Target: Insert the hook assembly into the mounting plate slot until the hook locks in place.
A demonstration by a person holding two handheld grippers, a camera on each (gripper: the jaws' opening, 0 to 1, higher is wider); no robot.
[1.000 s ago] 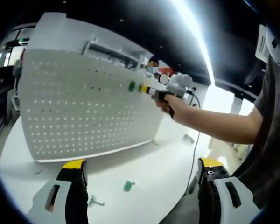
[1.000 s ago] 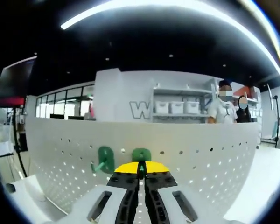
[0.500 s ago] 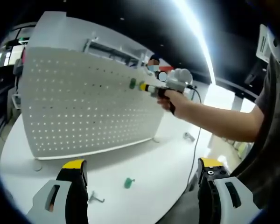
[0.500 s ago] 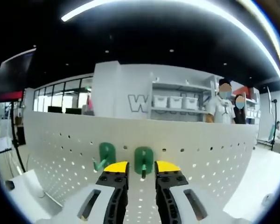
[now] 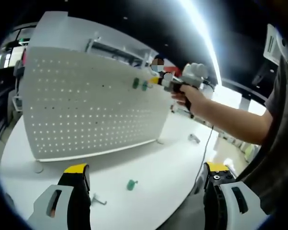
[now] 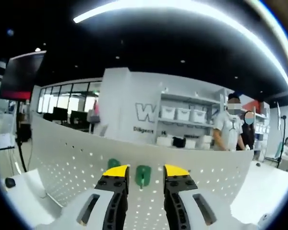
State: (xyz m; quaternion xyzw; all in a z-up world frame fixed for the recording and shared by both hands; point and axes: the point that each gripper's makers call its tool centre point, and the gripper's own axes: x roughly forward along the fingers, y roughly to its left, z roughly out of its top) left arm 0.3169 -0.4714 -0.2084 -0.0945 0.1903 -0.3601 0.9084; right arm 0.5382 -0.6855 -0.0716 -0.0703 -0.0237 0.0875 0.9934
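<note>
Your right tongs [image 6: 141,170] stand apart, holding nothing; the green hook [image 6: 143,176] sits on the pegboard [image 6: 62,163] between their tips, near the board's top edge. Your left tongs [image 5: 146,179] are wide above the desk [image 5: 163,167].

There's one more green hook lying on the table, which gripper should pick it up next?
Left, probably. The left gripper is open and low over the table, with the loose green hook just ahead. The right gripper is up at the pegboard, open beside a mounted hook.
</note>
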